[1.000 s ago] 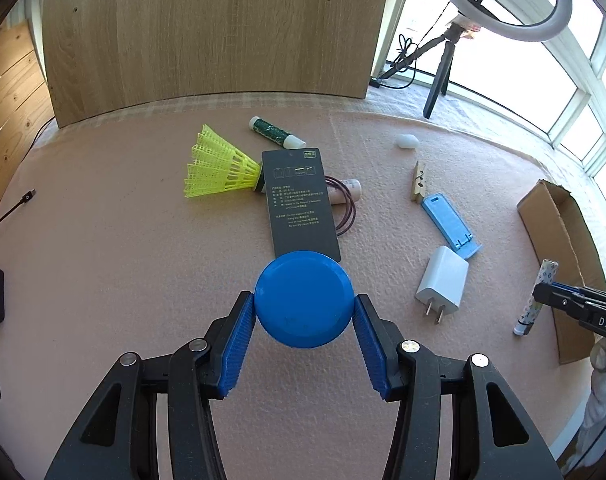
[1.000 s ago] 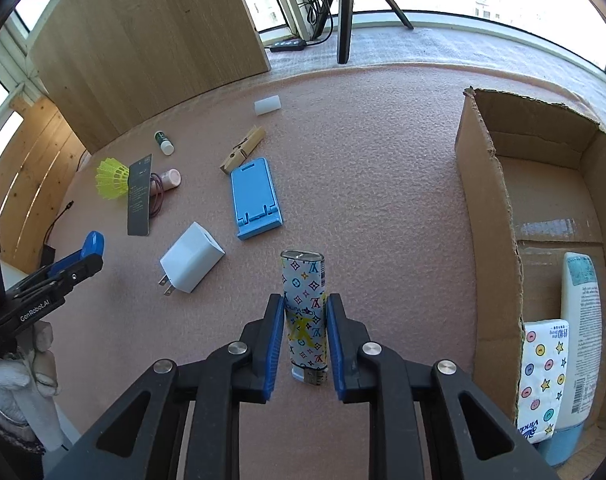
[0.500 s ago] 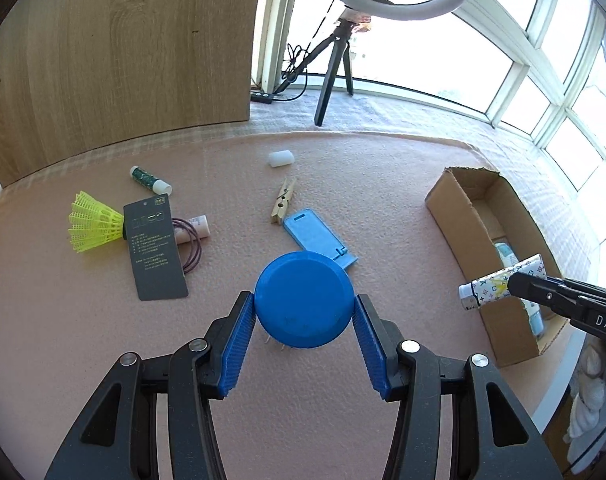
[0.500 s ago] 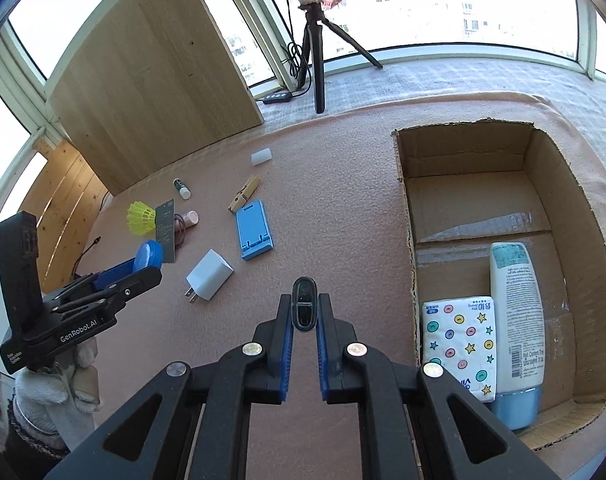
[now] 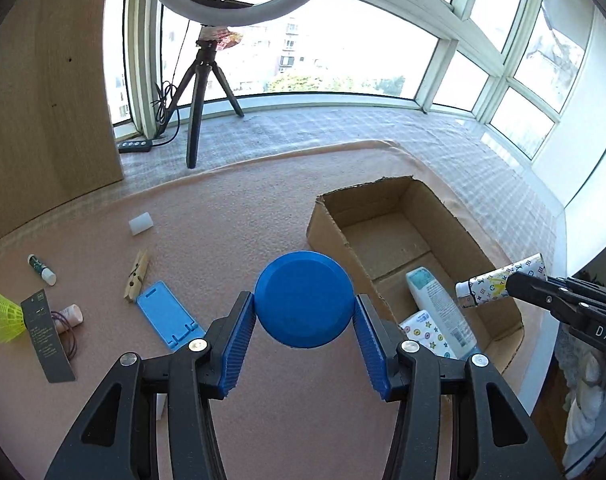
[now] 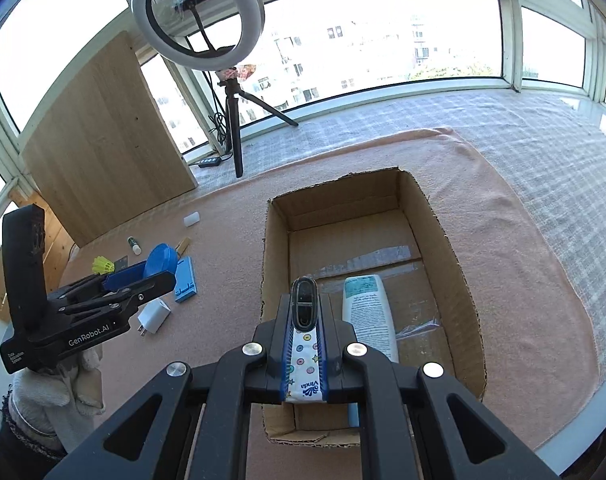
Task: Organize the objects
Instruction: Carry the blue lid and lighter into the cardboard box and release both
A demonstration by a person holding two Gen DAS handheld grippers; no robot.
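While your right gripper, clamped on the patterned tube, has swung over the cardboard box, your left gripper follows, holding the blue disc; release both inside.

Left wrist view: looks forward and down past the left tool, the cardboard box ahead-right.
Right wrist view: above the box, near, facing down.
Shared: box, ring light.

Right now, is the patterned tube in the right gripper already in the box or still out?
Out, still held. The patterned tube sits clamped in the right gripper, above the cardboard box, lying roughly level over the white bottle.
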